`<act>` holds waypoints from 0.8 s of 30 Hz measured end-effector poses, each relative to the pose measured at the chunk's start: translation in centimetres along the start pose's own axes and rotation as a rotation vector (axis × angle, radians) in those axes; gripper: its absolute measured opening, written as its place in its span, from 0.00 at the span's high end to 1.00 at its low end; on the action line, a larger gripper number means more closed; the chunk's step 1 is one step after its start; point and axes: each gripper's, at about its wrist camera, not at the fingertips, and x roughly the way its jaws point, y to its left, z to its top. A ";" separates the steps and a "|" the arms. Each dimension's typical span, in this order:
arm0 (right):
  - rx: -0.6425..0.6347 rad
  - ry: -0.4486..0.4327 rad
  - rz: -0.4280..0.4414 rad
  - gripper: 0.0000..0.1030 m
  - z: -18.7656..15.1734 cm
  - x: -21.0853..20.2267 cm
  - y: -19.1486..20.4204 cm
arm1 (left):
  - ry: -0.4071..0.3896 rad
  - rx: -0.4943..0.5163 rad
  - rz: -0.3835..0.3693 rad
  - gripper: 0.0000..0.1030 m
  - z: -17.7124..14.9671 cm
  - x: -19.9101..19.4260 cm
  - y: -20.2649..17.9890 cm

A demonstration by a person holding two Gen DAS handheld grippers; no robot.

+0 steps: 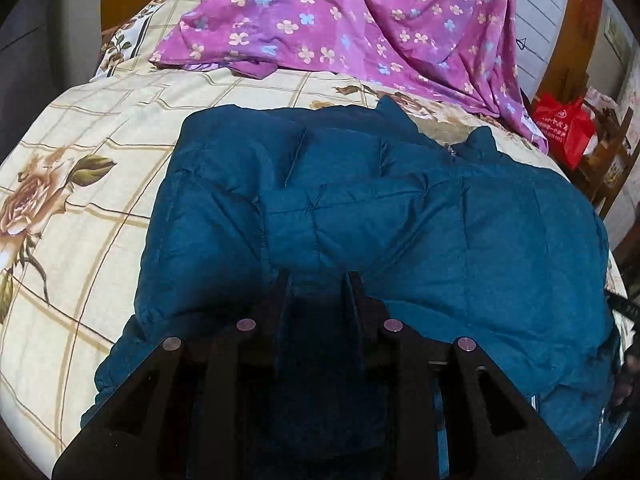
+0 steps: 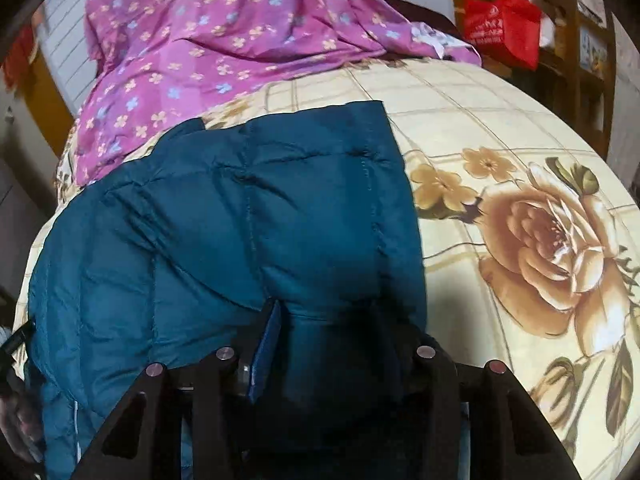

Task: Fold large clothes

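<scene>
Both grippers (image 1: 318,280) (image 2: 324,308) apparently pinch the blue jacket (image 1: 400,216); red bag's (image 1: 564,128) contents unclear.

We see the teal quilted jacket (image 1: 400,216) as puffy matt cloth, stitched into padded panels with a faint sheen on the creases. Under it, our cream bedspread (image 1: 100,184) looks like smooth printed cotton with roses and a grid. The purple floral sheet (image 1: 340,20) is thin, soft, crumpled cloth. Both grippers' frames are matt black plastic with small shiny metal pins. The red bag (image 2: 504,28) looks glossy.
</scene>
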 end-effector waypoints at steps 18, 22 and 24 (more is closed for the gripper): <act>-0.013 -0.007 -0.150 0.54 7.1 2.0 5.6 | 0.019 -0.042 -0.009 0.75 -0.2 0.0 0.6; -0.083 -0.189 -0.048 0.54 6.5 -2.6 10.4 | 0.018 -0.049 -0.005 0.75 -0.2 -0.1 0.5; -0.131 -0.229 0.087 0.54 5.4 -3.5 14.2 | 0.018 -0.049 -0.001 0.75 -0.2 -0.1 0.5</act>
